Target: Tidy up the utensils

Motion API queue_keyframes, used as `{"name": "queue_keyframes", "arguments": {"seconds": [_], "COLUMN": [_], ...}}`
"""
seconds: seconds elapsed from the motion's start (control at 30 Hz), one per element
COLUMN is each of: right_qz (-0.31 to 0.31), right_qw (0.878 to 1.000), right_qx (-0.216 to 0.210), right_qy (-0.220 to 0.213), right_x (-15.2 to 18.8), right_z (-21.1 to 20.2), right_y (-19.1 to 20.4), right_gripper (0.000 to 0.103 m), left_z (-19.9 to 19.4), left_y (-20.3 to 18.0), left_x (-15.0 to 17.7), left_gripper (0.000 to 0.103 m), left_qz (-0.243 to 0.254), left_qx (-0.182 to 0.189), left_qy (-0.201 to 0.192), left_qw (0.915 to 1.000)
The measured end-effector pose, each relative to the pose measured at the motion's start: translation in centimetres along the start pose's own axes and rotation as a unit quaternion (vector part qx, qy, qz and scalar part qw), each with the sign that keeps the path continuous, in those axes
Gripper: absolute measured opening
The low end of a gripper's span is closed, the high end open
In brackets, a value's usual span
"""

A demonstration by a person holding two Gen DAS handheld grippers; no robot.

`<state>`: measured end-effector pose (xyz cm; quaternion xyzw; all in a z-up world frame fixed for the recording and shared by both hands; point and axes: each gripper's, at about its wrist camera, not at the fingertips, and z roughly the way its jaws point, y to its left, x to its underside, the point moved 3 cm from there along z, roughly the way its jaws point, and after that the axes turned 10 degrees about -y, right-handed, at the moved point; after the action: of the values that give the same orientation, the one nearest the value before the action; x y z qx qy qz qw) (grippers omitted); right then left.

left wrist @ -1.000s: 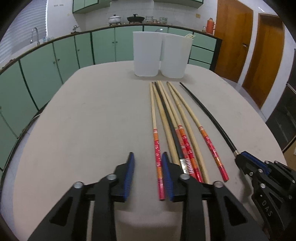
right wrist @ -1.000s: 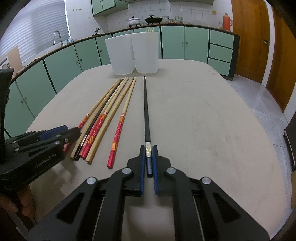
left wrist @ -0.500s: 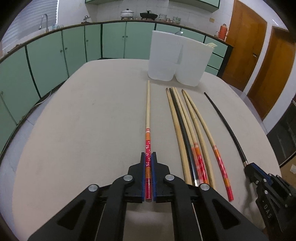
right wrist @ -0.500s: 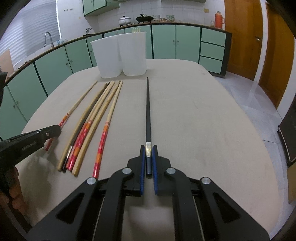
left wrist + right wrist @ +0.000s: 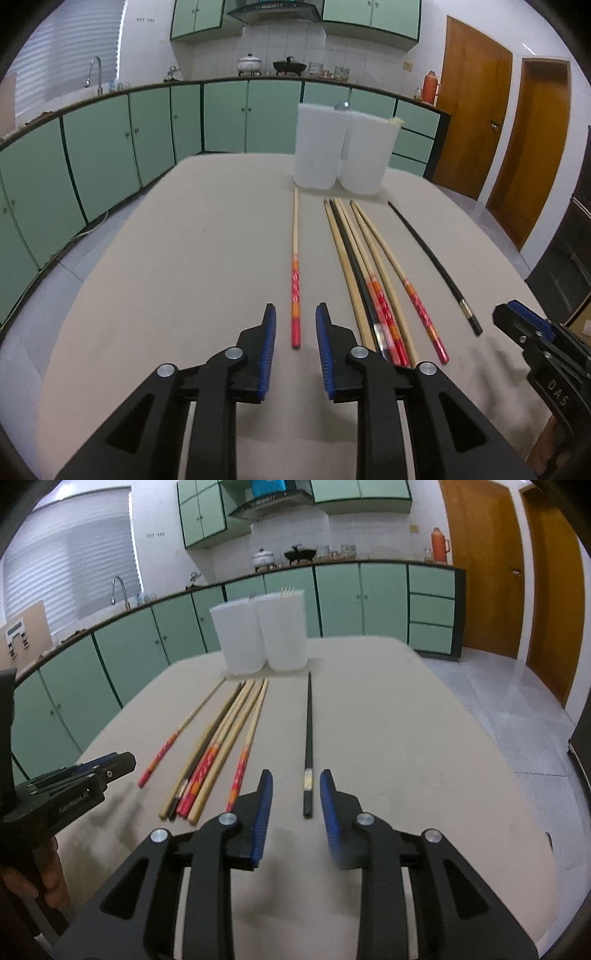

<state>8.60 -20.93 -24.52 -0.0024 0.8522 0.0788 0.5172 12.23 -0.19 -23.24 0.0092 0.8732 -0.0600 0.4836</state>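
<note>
Both tools opening, left tool (image 5: 295, 343) astride the red-handled chopstick (image 5: 295, 273), right tool (image 5: 296, 805) astride the black chopstick (image 5: 308, 738): light, stiff, slippery sticks, best pinched at the thick end.

Both grippers (image 5: 295, 347) (image 5: 295, 805) opening, chopsticks (image 5: 295, 273) (image 5: 308, 738) apparently released.

The right gripper (image 5: 295, 805) hangs over the beige table (image 5: 406, 757), its jaws opening, blue pads clear of the black chopstick (image 5: 308, 738) lying between them; a bundle of wooden chopsticks (image 5: 221, 746) lies to the left; farther left sits the left gripper (image 5: 107, 764); two white containers (image 5: 262, 631) stand at the far edge.
</note>
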Motion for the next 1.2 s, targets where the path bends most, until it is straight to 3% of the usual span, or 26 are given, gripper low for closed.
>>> {"name": "queue_keyframes", "arguments": {"seconds": [0.43,0.53,0.63,0.93,1.13,1.2], "right_qz": [0.000,-0.011,-0.013,-0.010,-0.010,-0.016], "right_qw": [0.999,0.999,0.999,0.999,0.999,0.998], "right_qx": [0.021,0.023,0.025,0.020,0.021,0.025], "right_qy": [0.032,0.040,0.039,0.039,0.044,0.048], "right_x": [1.3,1.5,1.4,1.3,1.4,1.4], "right_z": [1.4,1.9,2.2,2.4,2.4,2.6], "right_y": [-0.5,-0.1,0.0,-0.2,-0.3,-0.1], "right_gripper": [0.026,0.022,0.017,0.017,0.018,0.017], "left_z": [0.9,0.9,0.9,1.5,2.1,2.2], "left_y": [0.2,0.2,0.2,0.1,-0.5,-0.6], "left_x": [1.0,1.0,1.0,1.1,1.1,1.1], "left_gripper": [0.025,0.026,0.027,0.028,0.028,0.023], "left_qz": [-0.006,-0.007,-0.007,-0.005,0.011,0.015], "left_qx": [-0.002,-0.001,0.000,-0.006,-0.011,-0.011], "left_qy": [0.016,0.015,0.013,0.024,0.031,0.032], "left_qw": [0.9999,0.9999,0.9999,0.9997,0.9994,0.9993]}}
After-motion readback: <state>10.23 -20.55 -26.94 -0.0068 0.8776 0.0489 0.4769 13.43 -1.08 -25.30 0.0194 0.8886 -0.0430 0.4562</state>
